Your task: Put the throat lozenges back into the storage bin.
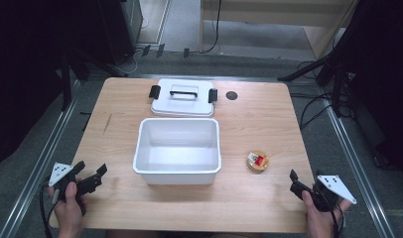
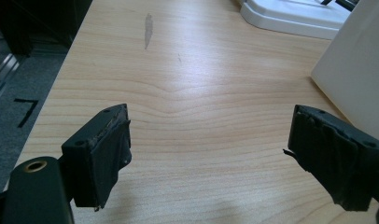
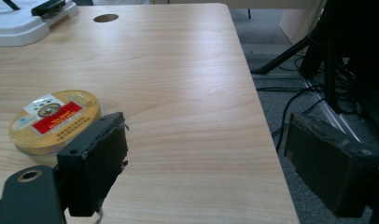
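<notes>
A white open box stands at the table's middle, and its side wall rises at the right of the left gripper view. Behind it lies its white lid with a black handle and clips; the lid shows far off in both gripper views. A small round gold tin with a red label lies right of the box; in the right gripper view the tin sits just beyond the left jaw. My left gripper is open near the front left corner. My right gripper is open at the front right, over the table's edge.
A round cable hole sits in the wooden table right of the lid. A dark scuff marks the left side. Black stands and cables crowd the floor at the right. Bare wood lies between box and front edge.
</notes>
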